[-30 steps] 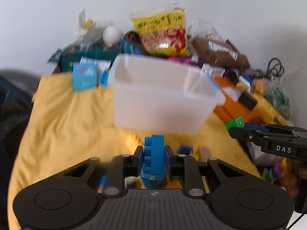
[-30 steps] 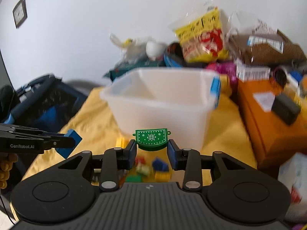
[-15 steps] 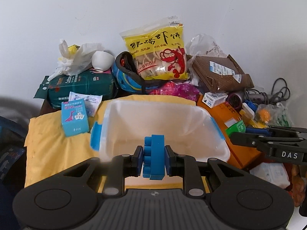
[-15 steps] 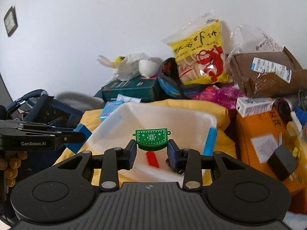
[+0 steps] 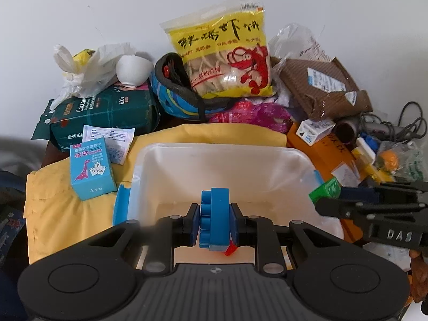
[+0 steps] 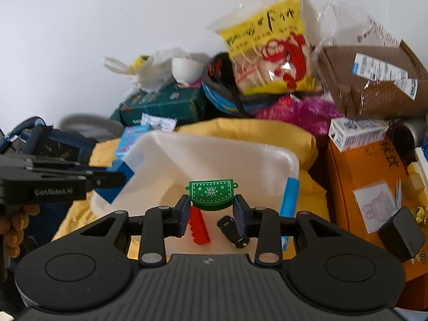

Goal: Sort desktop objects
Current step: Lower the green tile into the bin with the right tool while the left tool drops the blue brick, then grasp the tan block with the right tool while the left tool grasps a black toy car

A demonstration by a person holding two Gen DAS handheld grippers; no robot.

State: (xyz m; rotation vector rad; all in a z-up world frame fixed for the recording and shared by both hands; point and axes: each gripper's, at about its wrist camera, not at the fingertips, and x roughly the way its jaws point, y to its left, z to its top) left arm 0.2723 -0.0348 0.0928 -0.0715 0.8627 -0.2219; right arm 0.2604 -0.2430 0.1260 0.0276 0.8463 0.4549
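**Two pieces held over the bin**

While both grippers hang above the bin (image 5: 222,151), each is clenched on a toy: the left gripper (image 5: 215,223) grasps a blue brick (image 5: 214,218) over the bin's near-left part; the right gripper (image 6: 212,208) grasps a green piece (image 6: 211,194) over its near-right part; a red brick (image 6: 198,226) and a black car (image 6: 232,230) already lie inside. This looks like the drop step; next, each claw should release squarely inside the rim.
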